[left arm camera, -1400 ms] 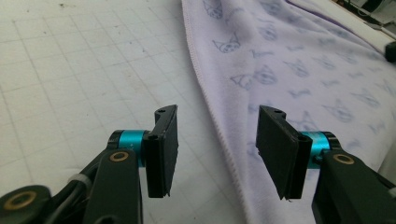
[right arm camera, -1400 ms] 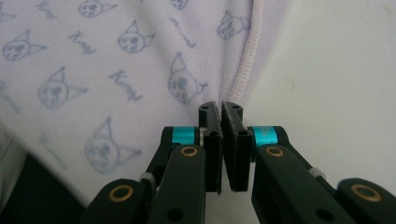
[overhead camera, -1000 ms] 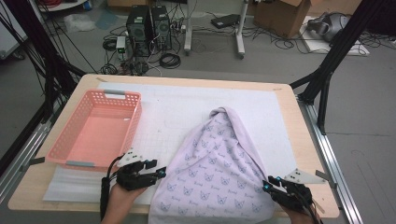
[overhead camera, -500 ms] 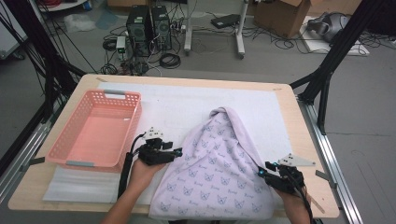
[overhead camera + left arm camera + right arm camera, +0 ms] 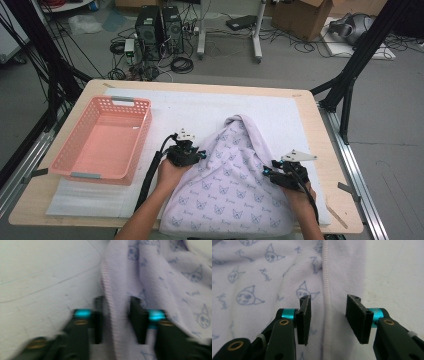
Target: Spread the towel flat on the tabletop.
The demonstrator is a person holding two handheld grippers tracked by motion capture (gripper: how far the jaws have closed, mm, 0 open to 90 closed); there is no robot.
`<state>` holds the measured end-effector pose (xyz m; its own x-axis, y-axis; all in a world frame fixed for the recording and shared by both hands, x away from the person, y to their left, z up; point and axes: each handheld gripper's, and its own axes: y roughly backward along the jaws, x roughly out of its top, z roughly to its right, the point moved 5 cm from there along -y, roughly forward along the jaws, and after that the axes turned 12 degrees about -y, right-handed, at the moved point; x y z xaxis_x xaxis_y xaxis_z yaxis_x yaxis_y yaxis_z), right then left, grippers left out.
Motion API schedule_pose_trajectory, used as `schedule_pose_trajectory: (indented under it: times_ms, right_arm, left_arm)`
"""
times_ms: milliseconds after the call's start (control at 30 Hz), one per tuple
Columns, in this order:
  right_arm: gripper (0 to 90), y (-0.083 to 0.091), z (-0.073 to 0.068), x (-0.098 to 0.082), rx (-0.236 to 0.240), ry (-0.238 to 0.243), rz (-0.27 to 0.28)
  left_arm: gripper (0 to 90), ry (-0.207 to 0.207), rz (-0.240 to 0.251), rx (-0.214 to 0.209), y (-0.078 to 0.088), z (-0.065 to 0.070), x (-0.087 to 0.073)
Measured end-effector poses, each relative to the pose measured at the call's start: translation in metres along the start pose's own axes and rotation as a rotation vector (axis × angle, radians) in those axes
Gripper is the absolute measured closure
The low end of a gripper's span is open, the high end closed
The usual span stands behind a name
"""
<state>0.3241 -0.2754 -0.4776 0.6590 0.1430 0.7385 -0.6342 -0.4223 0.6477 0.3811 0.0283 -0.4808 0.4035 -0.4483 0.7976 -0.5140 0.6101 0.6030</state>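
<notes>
Right now a soft purple cloth [image 5: 232,185] with little cat faces is lying on the white mat [image 5: 200,112] that is covering the desk [image 5: 320,150]. It is sitting toward the near right part of the mat, with its top bunched into a rounded peak and its bottom reaching the near edge.

The left gripper [image 5: 196,154] is sitting at the cloth's left edge. Seen along this gripper, the stitched edge of the cloth [image 5: 117,315] is running up between the two black jaws. The jaws have just been closing, and they are standing close on each side of the edge. (That picture is blurry, so it is hard to tell if the pads are really squeezing the cloth.)

The right gripper [image 5: 272,172] is sitting at the cloth's right edge, well apart from the left one. Its jaws have just been opening. Looking along the right gripper [image 5: 328,315], the jaws are standing spread apart, with the cloth's seamed edge [image 5: 325,277] lying between them, and the pads are not pressing on it.

A pink basket [image 5: 82,172] is sitting on the left part of the mat, apart from the cloth. The person's two forearms are coming in from the near side.
</notes>
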Motion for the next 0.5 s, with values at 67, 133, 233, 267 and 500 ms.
schedule_pose_trajectory:
  times_ms: [67,133,233,267,500]
  right_arm:
    - [59.8,-0.006,-0.003,0.001,-0.021,0.023,-0.010]
    - [73.0,-0.007,-0.002,0.003,-0.061,0.029,-0.006]
    - [83.7,-0.004,0.000,0.003,-0.059,0.022,-0.018]
    - [84.1,-0.002,0.001,0.003,-0.058,0.022,-0.025]
    - [84.3,0.023,0.005,-0.011,-0.021,0.010,-0.083]
  left_arm:
    - [85.2,0.001,-0.030,0.011,0.005,0.001,-0.001]
    - [85.9,-0.015,-0.057,0.007,0.012,0.002,-0.004]
    - [85.9,-0.014,-0.038,0.009,0.027,0.005,-0.012]
    - [85.8,-0.023,-0.036,0.008,0.032,0.006,-0.015]
    - [85.8,-0.019,0.014,-0.020,0.067,0.016,-0.040]
